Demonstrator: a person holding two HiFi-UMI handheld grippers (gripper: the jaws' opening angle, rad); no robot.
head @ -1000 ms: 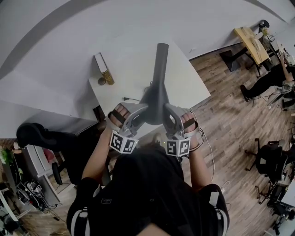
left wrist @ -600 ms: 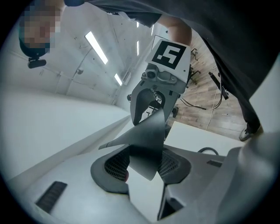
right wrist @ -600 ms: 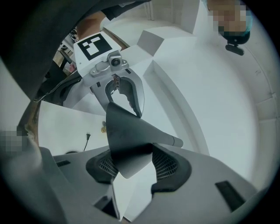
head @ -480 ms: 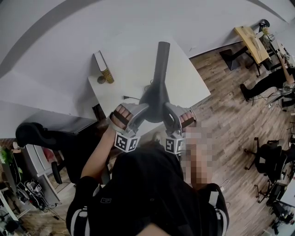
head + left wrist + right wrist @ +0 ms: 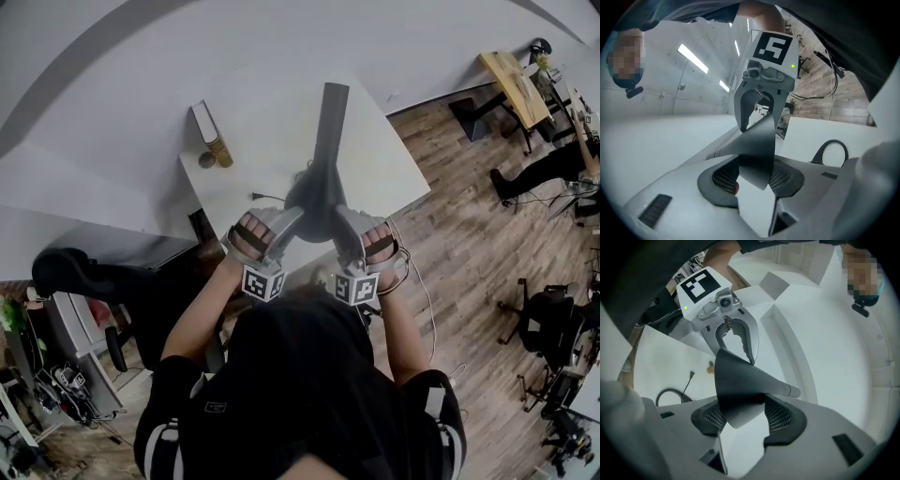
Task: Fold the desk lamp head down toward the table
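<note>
Head view: my left gripper (jaws just closing) and right gripper (jaws just opening) clamp the dark grey conical lamp head, now slightly lower; folding progresses.

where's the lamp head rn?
Lamp head: head view centre, over the near edge of the table, between left gripper and right gripper; held in both jaws, left's just closing, right's just opening.

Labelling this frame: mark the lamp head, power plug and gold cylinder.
lamp head [image 5: 318, 186], head view, on the dark cone's wide part.
power plug [image 5: 254, 199], head view, on the plug body.
gold cylinder [image 5: 221, 152], head view, on its side.
</note>
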